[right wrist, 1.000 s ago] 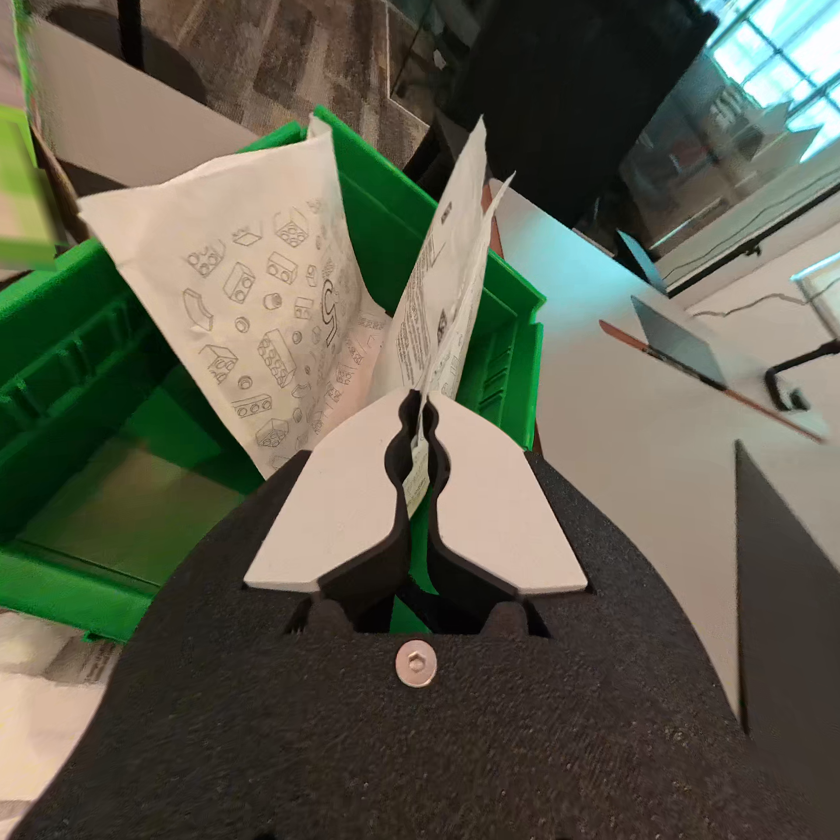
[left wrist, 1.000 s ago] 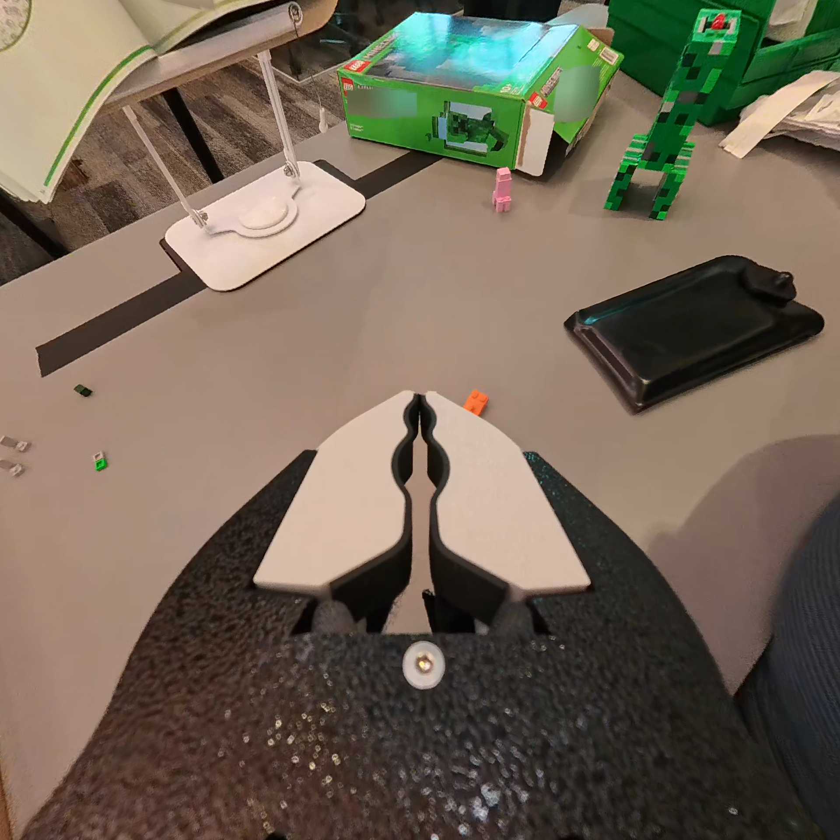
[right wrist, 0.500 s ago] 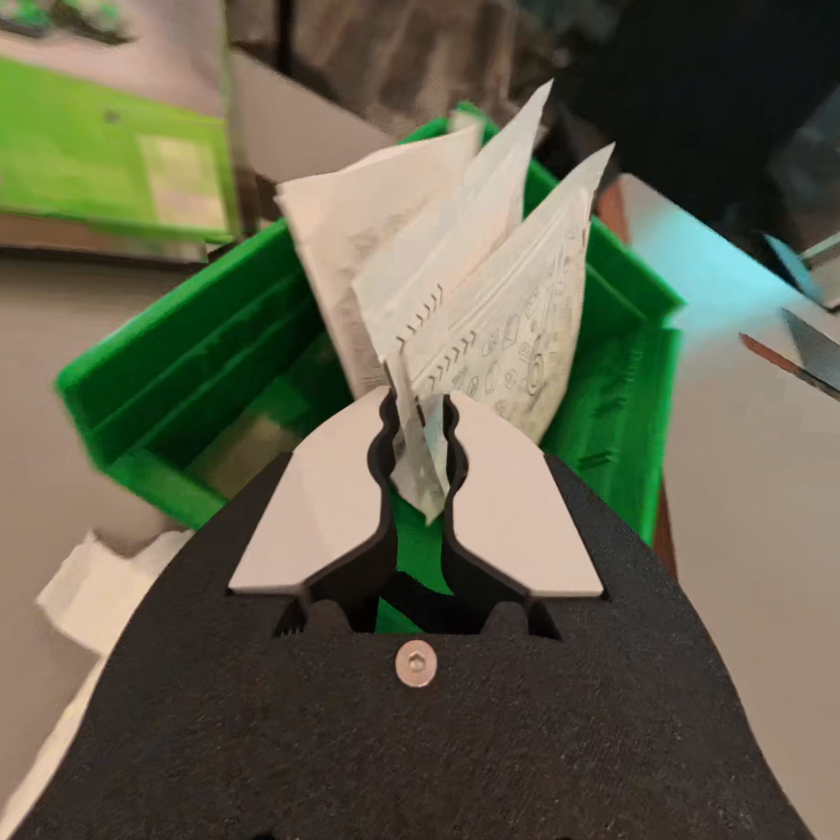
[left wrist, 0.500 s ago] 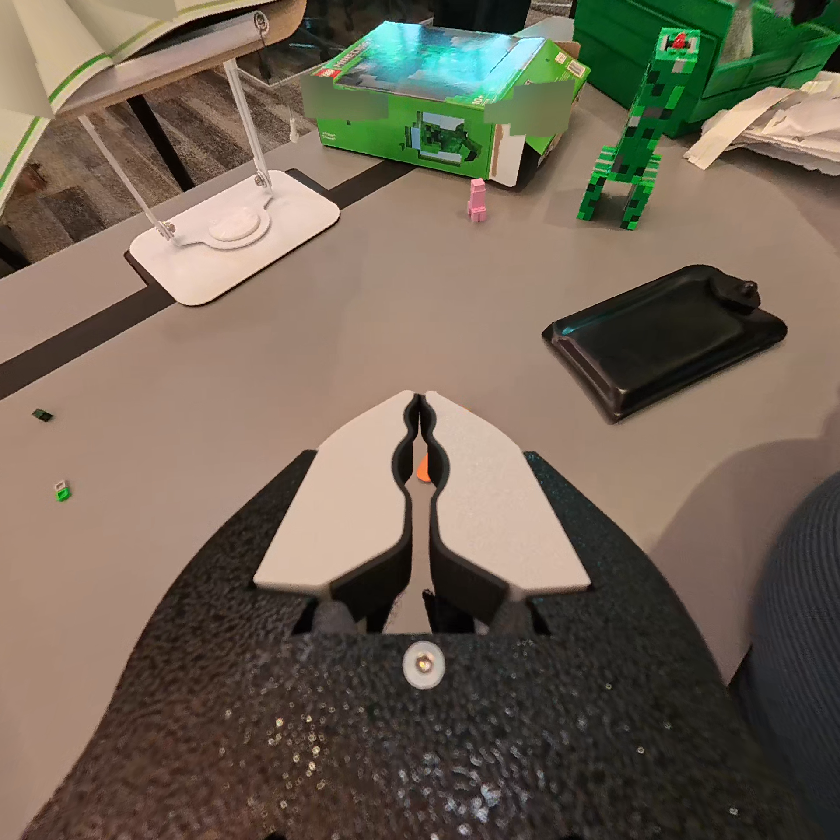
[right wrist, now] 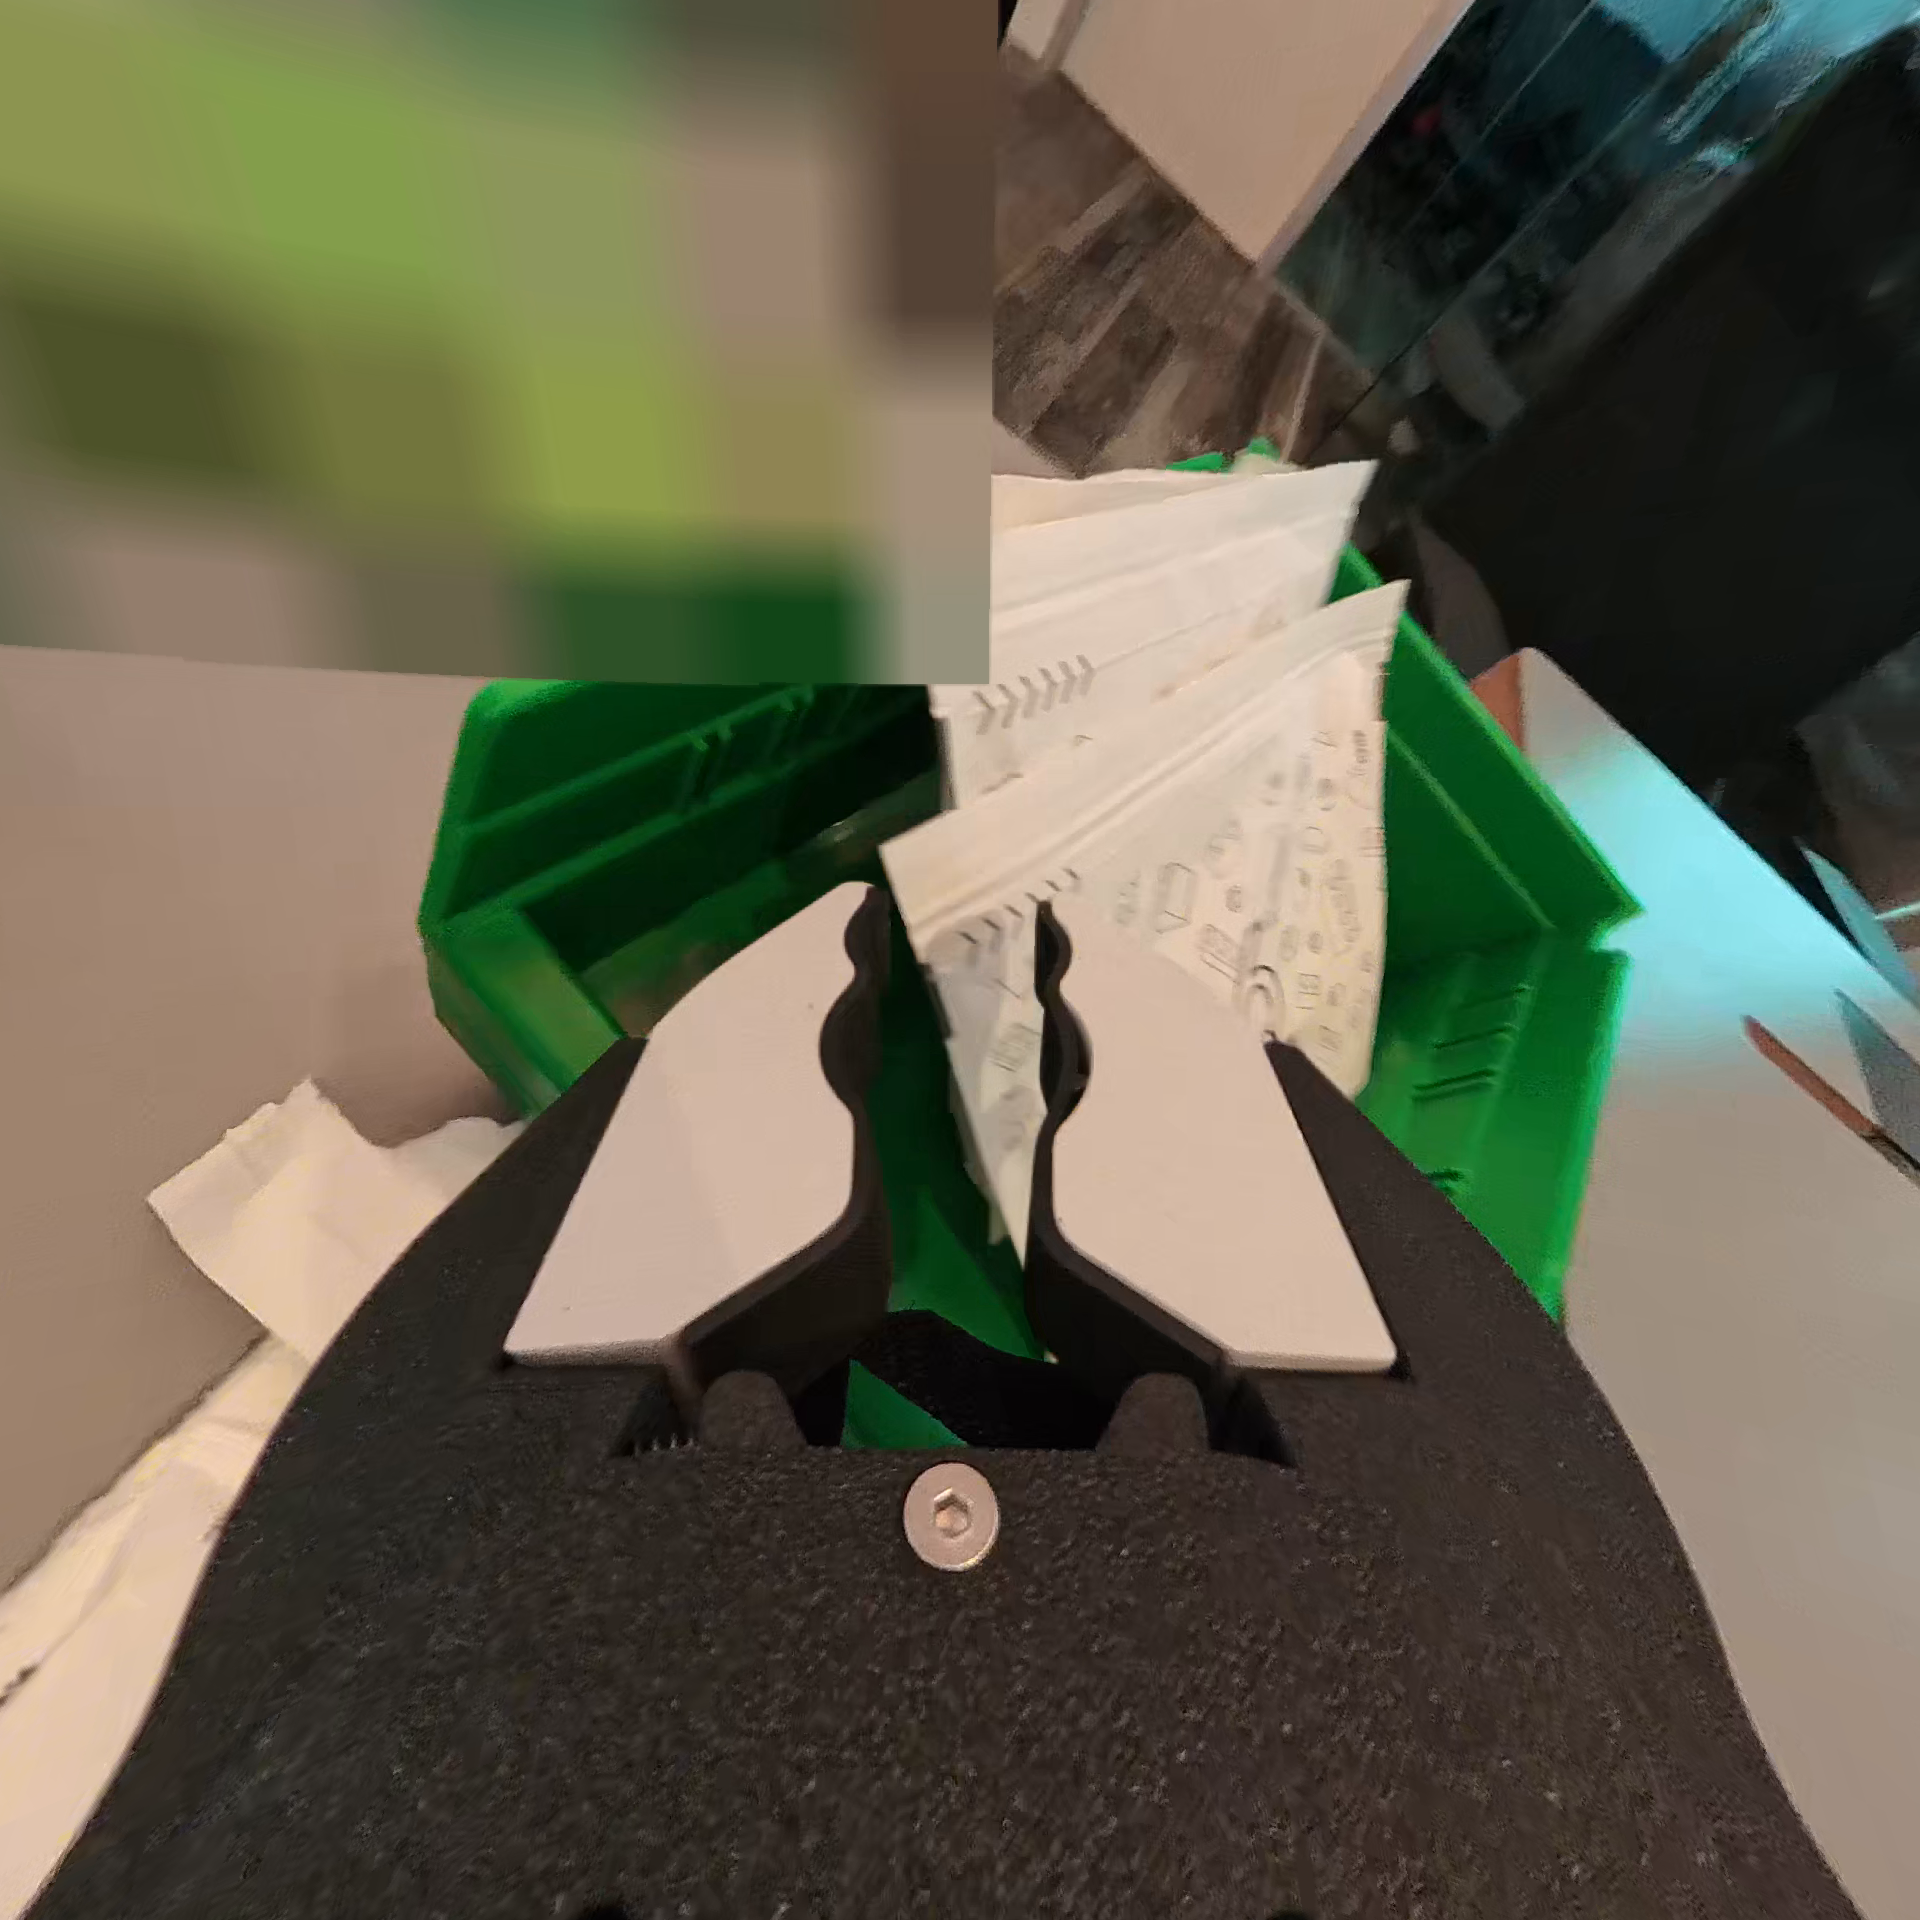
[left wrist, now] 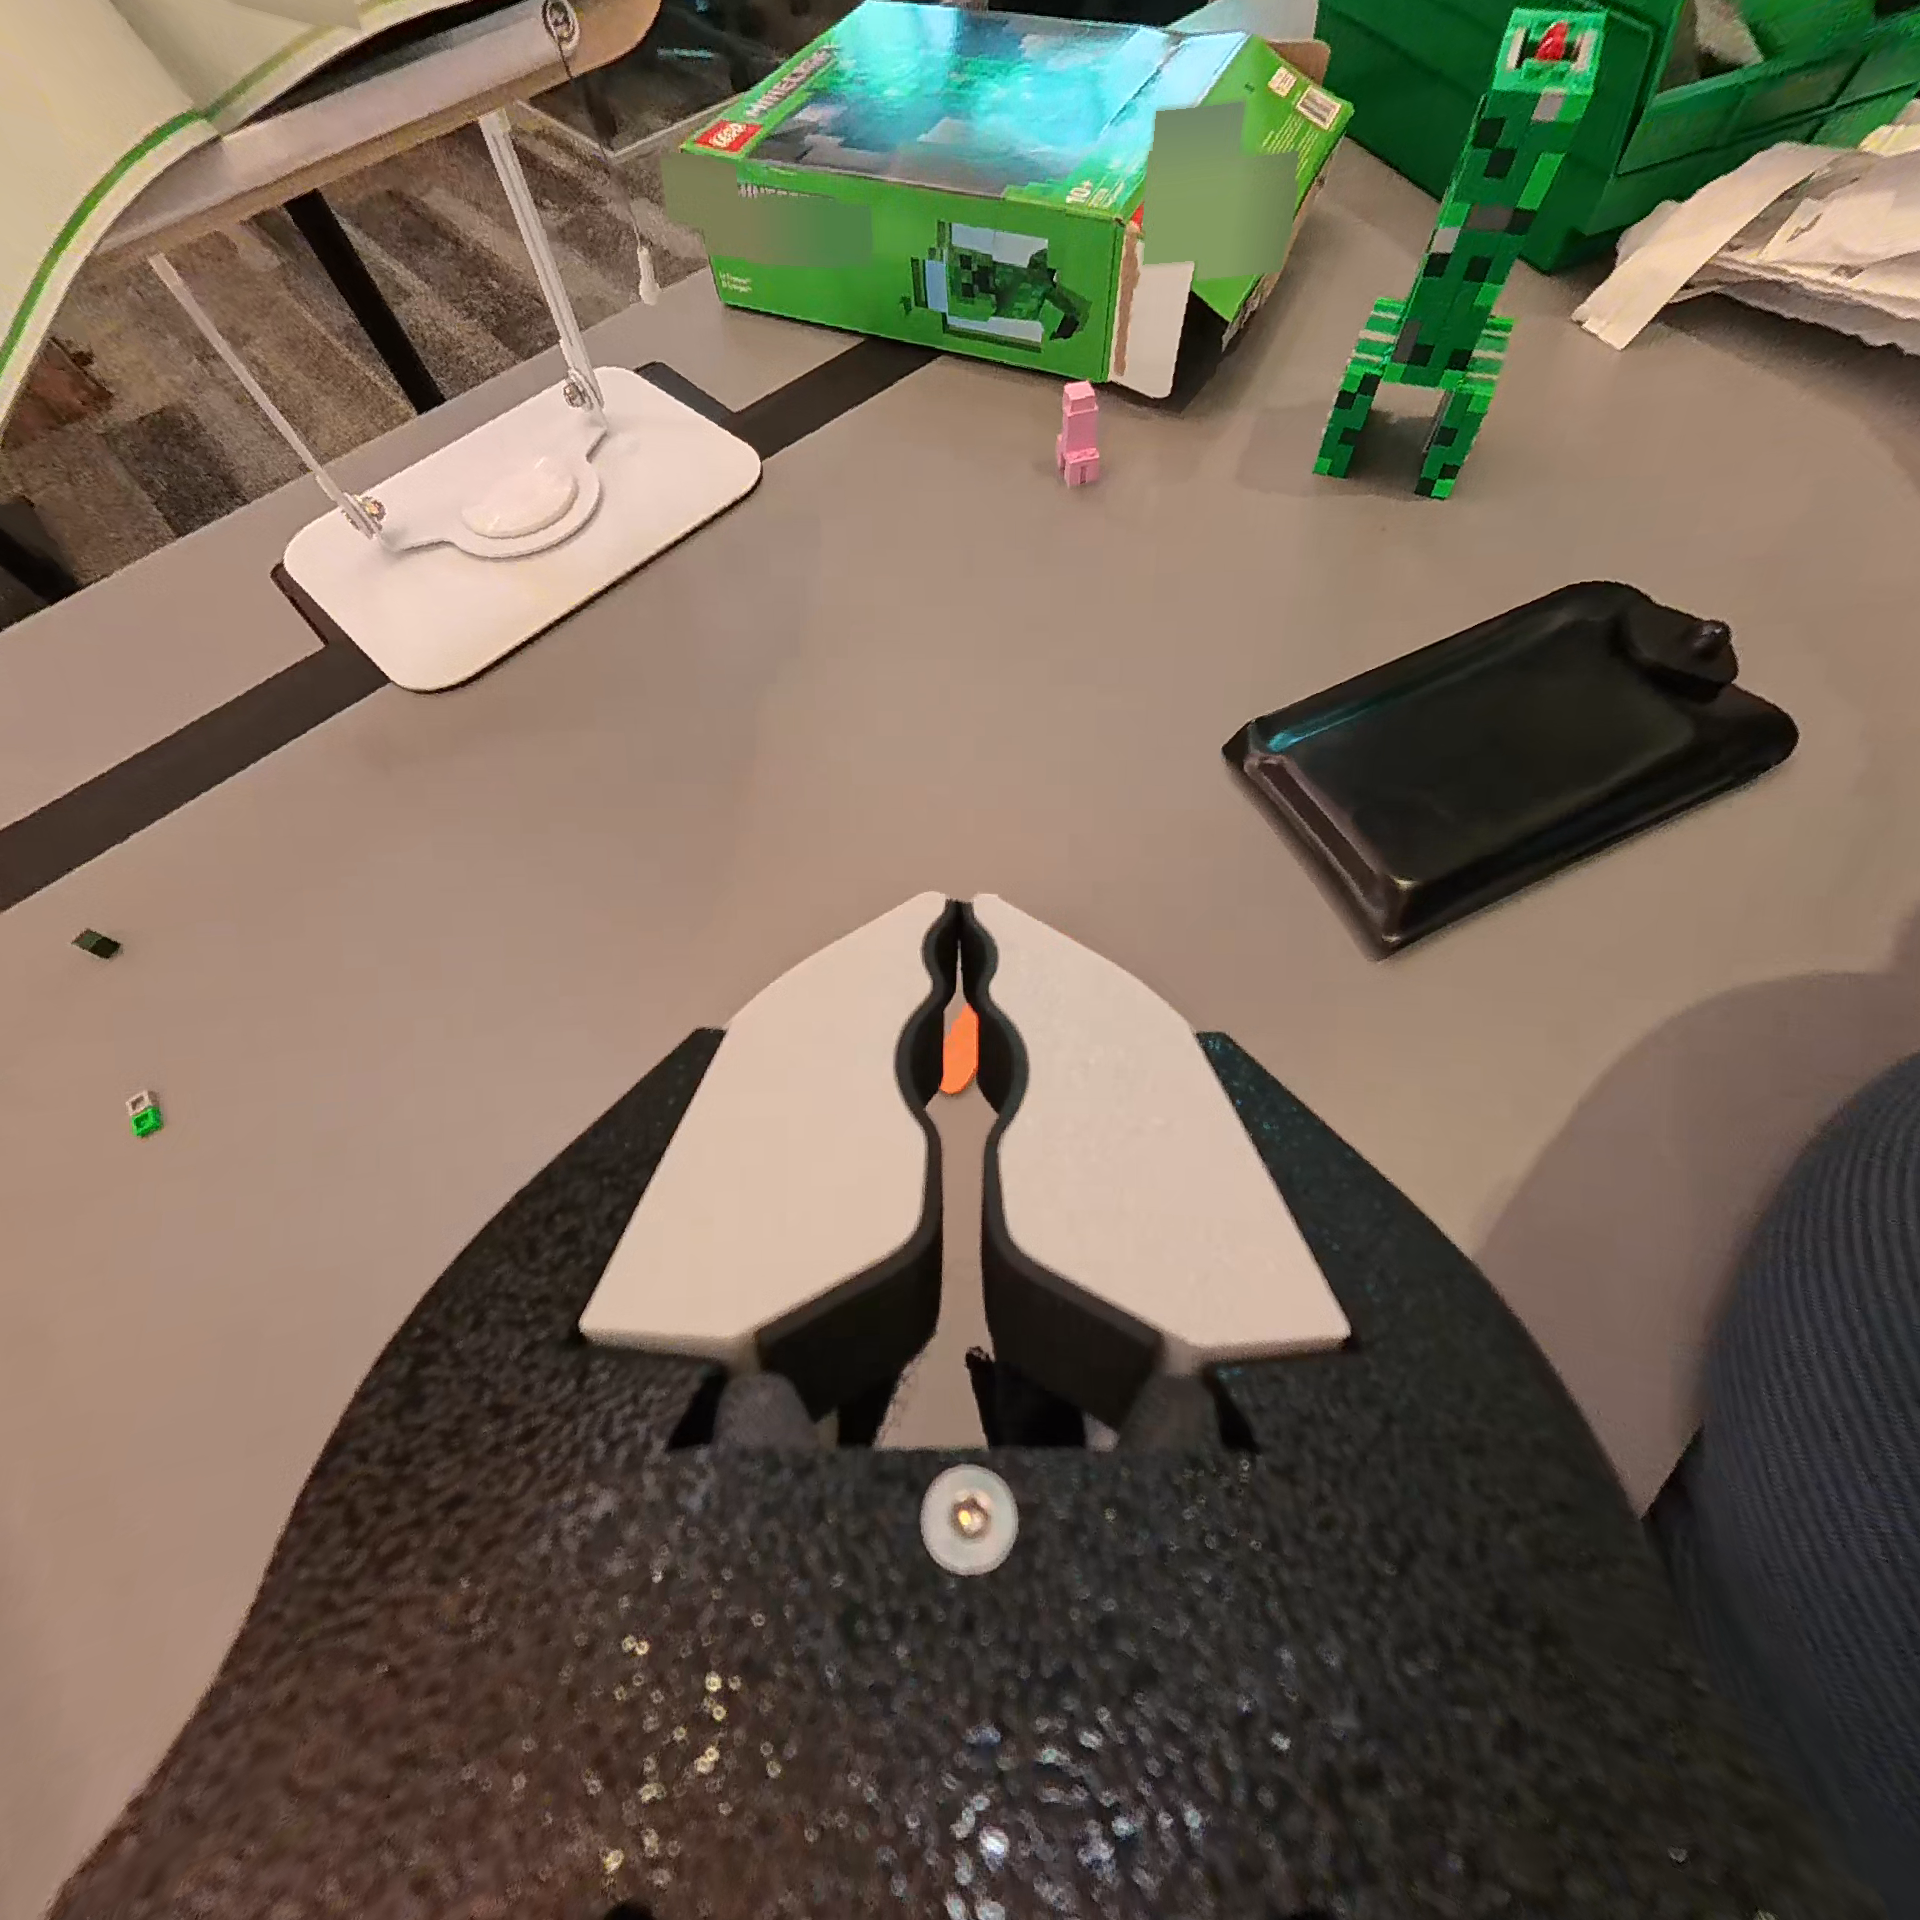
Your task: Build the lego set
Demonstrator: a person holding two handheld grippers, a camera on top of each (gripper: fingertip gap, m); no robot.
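The green lego figure (left wrist: pixel 1444 270) stands upright at the far right of the bench (left wrist: pixel 831 748), well ahead of the left tool (left wrist: pixel 961 920), whose jaws are closed on nothing above a small orange piece (left wrist: pixel 958 1051). The right tool (right wrist: pixel 961 914), which pinched the paper bags (right wrist: pixel 1195 831) half a second ago, now stands open around one corner over the green bin (right wrist: pixel 1496 883), so it is nearer the figure.

Orange piece (left wrist: pixel 958 1051) mostly hidden under the left gripper (left wrist: pixel 961 914) — green bin (right wrist: pixel 1496 831) partly behind paper bags (right wrist: pixel 1195 831)
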